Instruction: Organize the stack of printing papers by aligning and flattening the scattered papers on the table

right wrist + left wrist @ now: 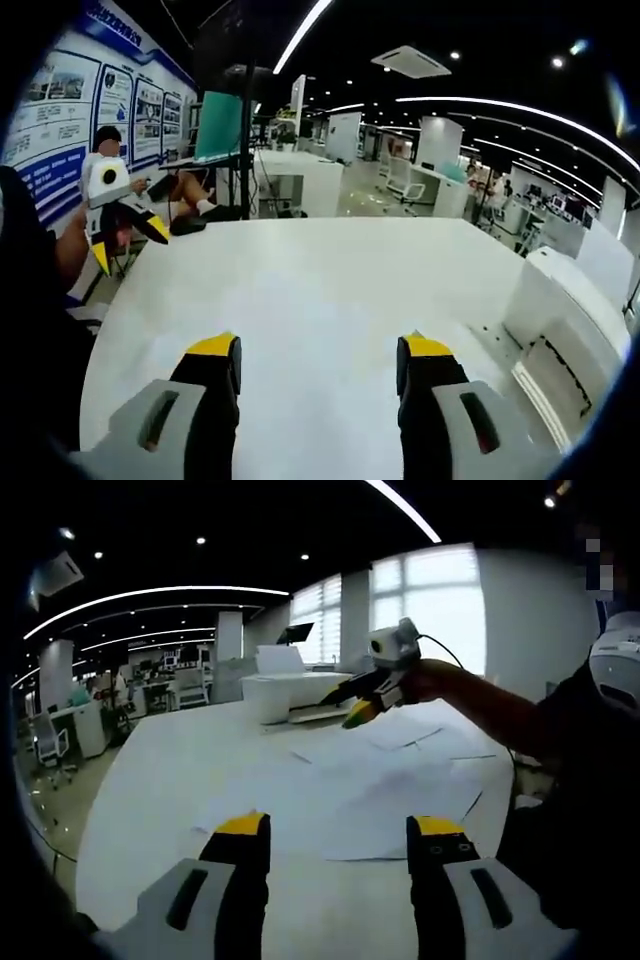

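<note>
Papers (385, 780) scattered on table (170, 770), printer (300, 685) behind.

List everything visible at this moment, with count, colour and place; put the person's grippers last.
papers: several loose sheets, white, scattered flat and overlapping on the table, ahead of the left gripper.
table: one, white, large, under both grippers.
printer: one, white, on the table at the right edge of the right gripper view.
wall posters: several, blue and white, on the wall at left in the right gripper view.
left gripper: one, grey and black with yellow tips, jaws apart, above the near table edge, holding nothing.
right gripper: one, same colours, jaws apart, over bare tabletop, holding nothing.
</note>
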`<state>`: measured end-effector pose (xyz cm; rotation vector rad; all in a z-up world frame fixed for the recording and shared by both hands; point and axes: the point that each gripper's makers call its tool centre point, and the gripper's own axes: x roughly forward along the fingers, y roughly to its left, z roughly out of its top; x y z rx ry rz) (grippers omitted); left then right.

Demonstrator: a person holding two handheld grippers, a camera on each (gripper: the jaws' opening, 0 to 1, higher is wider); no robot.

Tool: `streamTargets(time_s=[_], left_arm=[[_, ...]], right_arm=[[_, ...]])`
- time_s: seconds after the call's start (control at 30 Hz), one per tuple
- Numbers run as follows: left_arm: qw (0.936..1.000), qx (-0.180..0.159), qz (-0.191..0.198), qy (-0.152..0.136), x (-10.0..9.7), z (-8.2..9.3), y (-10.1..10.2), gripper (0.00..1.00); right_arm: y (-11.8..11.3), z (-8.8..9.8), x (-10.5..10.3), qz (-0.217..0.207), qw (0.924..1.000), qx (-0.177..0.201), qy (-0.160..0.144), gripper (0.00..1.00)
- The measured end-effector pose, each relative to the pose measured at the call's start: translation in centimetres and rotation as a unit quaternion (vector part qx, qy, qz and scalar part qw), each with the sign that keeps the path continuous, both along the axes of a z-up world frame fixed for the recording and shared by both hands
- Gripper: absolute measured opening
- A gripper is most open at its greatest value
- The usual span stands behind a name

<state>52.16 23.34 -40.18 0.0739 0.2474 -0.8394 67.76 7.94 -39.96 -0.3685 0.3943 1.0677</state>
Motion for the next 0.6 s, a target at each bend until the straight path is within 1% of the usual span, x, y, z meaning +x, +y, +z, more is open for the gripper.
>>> streamTargets(time_s=[0.33,0.53,0.6], left_arm=[[1.0,0.0,0.0,0.002,0.3,-0.1,0.2,0.59],[1.0,-0.001,0.001,0.002,0.4,-0.2,0.4,0.59],[1.0,-0.002,0.001,0.004,0.4,-0.4,0.4,0.59]], right_arm=[[1.2,-1.9,1.2,-0.002,0.9999,-0.006,0.011,0.59],[1.5,-2.5,1.7,-0.001,0.9998,-0.012,0.016,0.59],[1.8,-3.0,2.2,-0.002,0.9997,-0.013,0.021,0.58]])
